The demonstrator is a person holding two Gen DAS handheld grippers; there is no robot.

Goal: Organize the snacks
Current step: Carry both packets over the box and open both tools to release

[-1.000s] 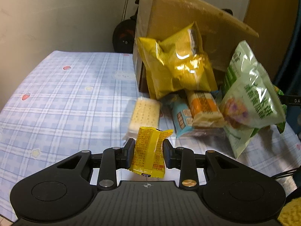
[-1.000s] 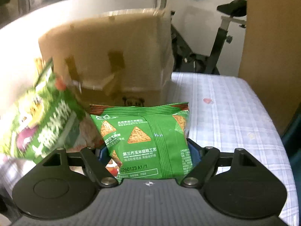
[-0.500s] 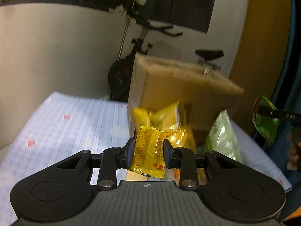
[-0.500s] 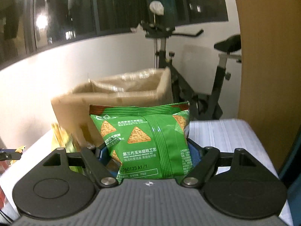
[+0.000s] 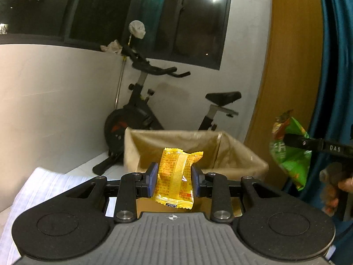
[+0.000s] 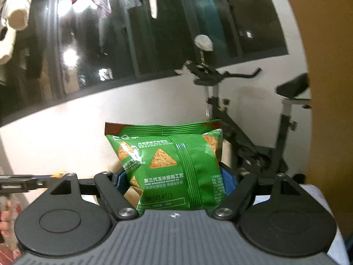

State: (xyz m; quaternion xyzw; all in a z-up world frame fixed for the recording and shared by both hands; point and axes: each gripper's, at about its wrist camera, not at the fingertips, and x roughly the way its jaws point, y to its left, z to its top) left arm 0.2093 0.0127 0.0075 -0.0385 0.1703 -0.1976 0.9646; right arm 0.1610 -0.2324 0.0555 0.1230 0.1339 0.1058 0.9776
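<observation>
My left gripper (image 5: 174, 177) is shut on a small yellow snack packet (image 5: 176, 176) and holds it in the air in front of an open cardboard box (image 5: 233, 152). My right gripper (image 6: 174, 183) is shut on a green corn chip bag (image 6: 174, 165), also raised. In the left wrist view the right gripper shows at the right edge with the green bag (image 5: 289, 152) hanging from it, to the right of the box. The other snacks on the table are out of sight.
An exercise bike (image 5: 141, 114) stands behind the box against a white wall. A wooden panel (image 5: 286, 66) rises at the right. A corner of the checked tablecloth (image 5: 44, 187) shows at the lower left.
Both grippers have lifted and tilted up with their snacks. The snack pile and most of the table have dropped out of view, and the box opening now shows.
</observation>
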